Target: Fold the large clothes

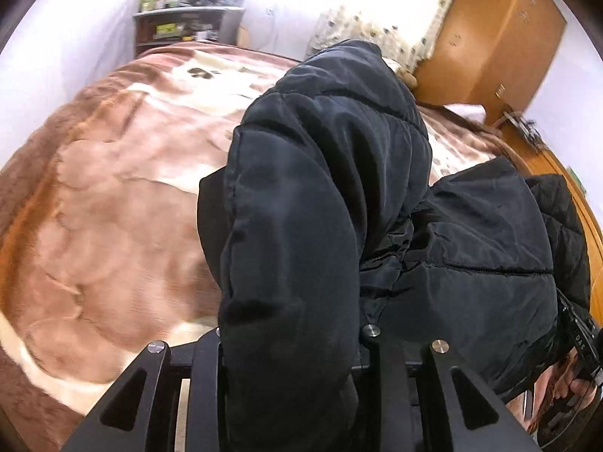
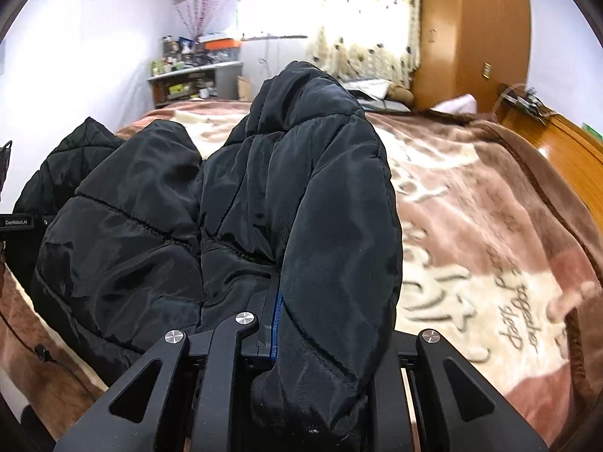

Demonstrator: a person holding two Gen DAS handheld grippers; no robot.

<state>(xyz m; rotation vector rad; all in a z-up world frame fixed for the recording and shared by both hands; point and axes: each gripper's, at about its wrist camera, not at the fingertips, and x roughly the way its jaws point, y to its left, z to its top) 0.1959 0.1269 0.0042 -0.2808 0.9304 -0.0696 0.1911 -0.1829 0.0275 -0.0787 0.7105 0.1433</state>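
Both grippers – left gripper (image 1: 290, 342) and right gripper (image 2: 320, 339) – pinch the black puffer jacket (image 1: 339, 173) lifted over the blanket-covered bed (image 1: 113, 207), mid-fold – next, probably, carry both held ends evenly across and lay them flat

"GenRobot.AI" on black device (image 2: 18, 222) (blanket script blurred)

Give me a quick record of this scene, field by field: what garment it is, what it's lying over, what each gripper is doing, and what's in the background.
garment: black puffer jacket, quilted, bunched and partly lifted
surface: bed with brown and cream blanket
left gripper: shut on a fold of the jacket
right gripper: shut on a fold of the jacket
fold state: not folded yet
background: cluttered shelf, patterned curtain, wooden wardrobe
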